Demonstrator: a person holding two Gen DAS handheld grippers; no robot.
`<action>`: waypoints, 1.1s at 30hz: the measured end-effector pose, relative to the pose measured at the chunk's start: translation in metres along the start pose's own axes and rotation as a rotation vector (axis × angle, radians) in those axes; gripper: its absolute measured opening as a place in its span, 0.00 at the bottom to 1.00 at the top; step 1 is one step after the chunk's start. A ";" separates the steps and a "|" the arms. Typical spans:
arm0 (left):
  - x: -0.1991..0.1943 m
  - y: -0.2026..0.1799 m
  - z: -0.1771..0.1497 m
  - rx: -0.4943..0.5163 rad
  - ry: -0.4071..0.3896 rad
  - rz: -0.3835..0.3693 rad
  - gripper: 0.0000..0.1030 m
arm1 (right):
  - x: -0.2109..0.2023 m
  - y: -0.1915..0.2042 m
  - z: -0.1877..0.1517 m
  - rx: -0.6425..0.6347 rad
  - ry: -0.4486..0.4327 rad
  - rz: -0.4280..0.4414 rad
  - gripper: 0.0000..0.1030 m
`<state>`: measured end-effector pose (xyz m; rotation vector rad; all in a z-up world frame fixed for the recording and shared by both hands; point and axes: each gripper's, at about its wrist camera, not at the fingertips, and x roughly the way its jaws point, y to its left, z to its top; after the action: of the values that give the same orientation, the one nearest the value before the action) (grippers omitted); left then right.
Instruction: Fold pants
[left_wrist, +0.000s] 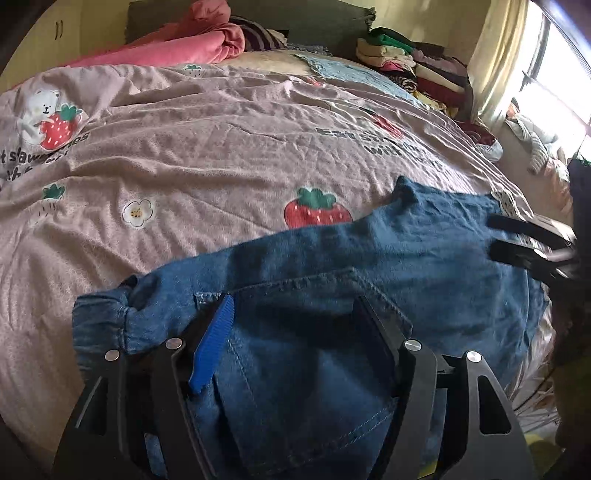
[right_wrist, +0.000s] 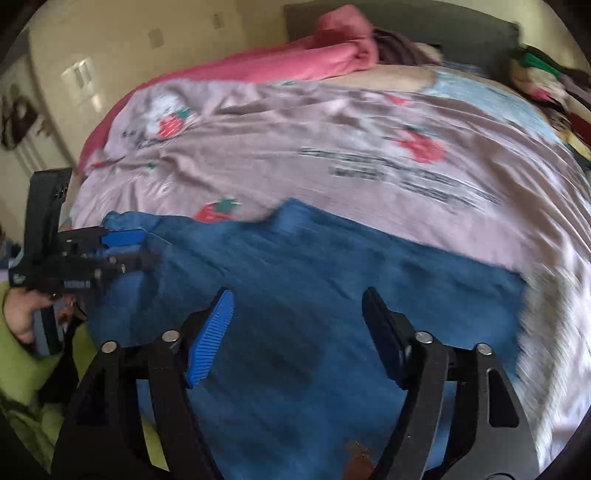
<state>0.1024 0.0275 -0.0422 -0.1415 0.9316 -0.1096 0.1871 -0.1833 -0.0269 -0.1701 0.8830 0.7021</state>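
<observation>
Blue denim pants (left_wrist: 369, 251) lie across pink strawberry-print bedspread (left_wrist: 184, 147); left gripper (left_wrist: 295, 321) and right gripper (right_wrist: 297, 314) jaws apart above denim

Readable text sits only on the pink bedsheet (left_wrist: 207, 147), printed in dark letters. Left wrist view, left edge under the bear-and-strawberry print (left_wrist: 51, 118): partial line "t stawberries", cut off by the frame edge and folds; a second line below it is unreadable. Same view, right side: two lines (left_wrist: 373, 142), first starts "Eat st...", second starts "with...", the rest lost in wrinkles and glare. Right wrist view: the same two-line print (right_wrist: 391, 166) shows on the sheet (right_wrist: 295, 129) but is motion-blurred, not legible; small text beside the bear print (right_wrist: 168, 118) also too blurred to read. Nothing readable on the jeans (left_wrist: 332, 277).
</observation>
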 end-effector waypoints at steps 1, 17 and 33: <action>-0.002 0.001 -0.002 -0.004 -0.005 -0.005 0.64 | 0.009 0.004 0.004 -0.007 0.019 0.001 0.69; -0.004 0.007 -0.006 -0.027 -0.036 -0.045 0.64 | 0.013 -0.074 -0.001 0.176 0.067 -0.260 0.66; -0.055 -0.035 0.007 0.015 -0.131 -0.104 0.95 | -0.146 -0.088 -0.062 0.233 -0.142 -0.373 0.83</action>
<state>0.0739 0.0016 0.0114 -0.1811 0.7924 -0.2016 0.1391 -0.3481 0.0313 -0.0724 0.7627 0.2573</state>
